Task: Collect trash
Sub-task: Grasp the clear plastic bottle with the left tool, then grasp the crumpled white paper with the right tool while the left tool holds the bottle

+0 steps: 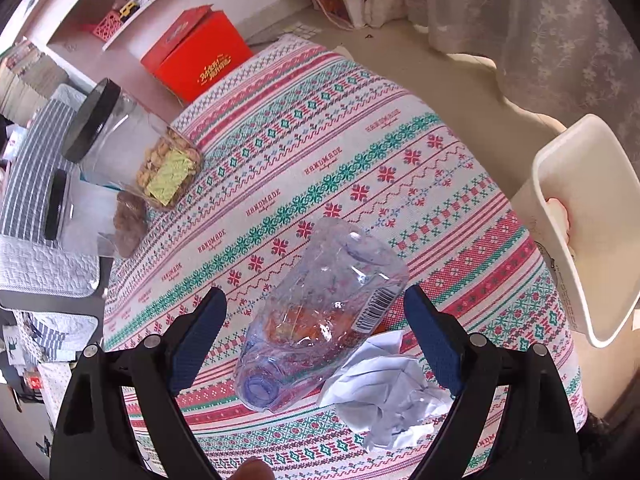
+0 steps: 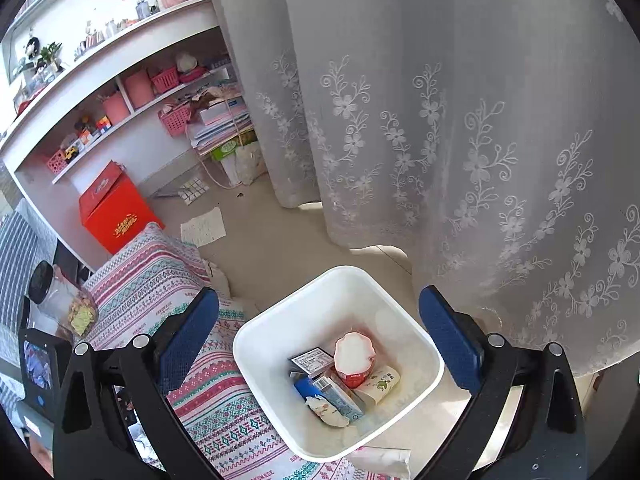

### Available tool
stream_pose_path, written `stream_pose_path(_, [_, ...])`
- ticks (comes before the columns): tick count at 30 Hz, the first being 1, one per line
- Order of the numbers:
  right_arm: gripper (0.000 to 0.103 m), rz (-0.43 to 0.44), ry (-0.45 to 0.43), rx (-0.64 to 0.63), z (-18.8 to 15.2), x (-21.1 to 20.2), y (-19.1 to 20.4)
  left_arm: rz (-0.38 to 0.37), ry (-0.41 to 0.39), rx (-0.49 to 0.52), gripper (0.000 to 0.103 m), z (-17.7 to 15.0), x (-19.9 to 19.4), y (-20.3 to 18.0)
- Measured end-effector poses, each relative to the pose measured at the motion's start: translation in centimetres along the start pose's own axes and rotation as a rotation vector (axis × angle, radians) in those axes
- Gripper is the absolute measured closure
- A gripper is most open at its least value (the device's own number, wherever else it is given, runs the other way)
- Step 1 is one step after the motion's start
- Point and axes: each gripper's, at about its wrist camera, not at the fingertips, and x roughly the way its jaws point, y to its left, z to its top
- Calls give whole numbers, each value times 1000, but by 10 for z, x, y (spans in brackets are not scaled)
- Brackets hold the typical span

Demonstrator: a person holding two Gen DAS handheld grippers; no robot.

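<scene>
Left gripper: the left gripper hangs over the patterned tablecloth, blue pads spread wide, nothing clamped.
Bottle: a crushed clear plastic bottle lies on its side between those spread fingers at lower centre of the left view, open neck toward the camera, barcode label on its right flank; whether either pad touches it I cannot tell.
Paper: a crumpled white paper ball sits just beside the bottle at lower right, touching it.
Right gripper: the right gripper is spread apart too, empty, poised above the white bin.
Bin: lower centre of the right view, at the cloth's edge; inside are a red-and-white cup, small cartons and wrappers. In the left view it shows at the right edge.
Elsewhere: a black-lidded clear jar with snacks lies tilted at left of the left view; a red box stands upper left; a lace curtain fills the right view's upper right.
</scene>
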Motion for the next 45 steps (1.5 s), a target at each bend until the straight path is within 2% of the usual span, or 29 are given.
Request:
stream_pose_path(3, [7,23,27,-28,-4,6,15,-17,15,-8,16,-4,13,4])
stream_pose_path(4, [7,34,39,-36,-6,9,21,-15,13,-7,19,-6,17,6])
stream_pose_path(6, [7,58,68,-54,-11,15,34,-30,9,-20,35,-11,21,13])
stream_pose_path(8, [7,87,100,-82,-17,21,48,-32,-11,-77,37,-18,20,29])
stream_pose_path(10, [7,115,132,-123,-25,26,66,-49,-38,-159,40,-26,15,51])
stream_pose_path(14, [7,207,193,-268,-50,29,111,-109,-77,-389,43,-54,-3,108])
stream_pose_path(19, [7,308,298,-436,-93,30,166,-167,-170,-647,44,-115,-44,166])
stream_pose_path(21, [7,333,367,-426,-109,34,180,-187,-211,-730,44,-142,-62,181])
stream_pose_path(24, [7,399,523,-357,-140,46,195,-224,-264,-823,44,-176,-80,198])
stream_pose_path(26, [7,403,575,-312,-156,52,205,-262,-288,-872,45,-190,-89,208])
stream_pose_path(28, [7,384,586,-294,-168,54,216,-263,-318,-886,45,-200,-98,215])
stream_pose_path(31, [7,346,582,-294,-177,58,231,-223,-334,-873,45,-208,-99,219])
stream_pose_path(37, [7,261,545,-295,-184,68,244,-236,-283,-911,45,-223,-79,241])
stream_pose_path(40, [9,235,543,-288,-184,74,242,-216,-282,-923,45,-229,-76,249])
stream_pose_path(44, [21,214,556,-281,-186,82,240,-198,-275,-927,45,-233,-72,255])
stream_pose_path(45, [28,213,566,-281,-188,85,240,-202,-270,-931,45,-233,-69,256])
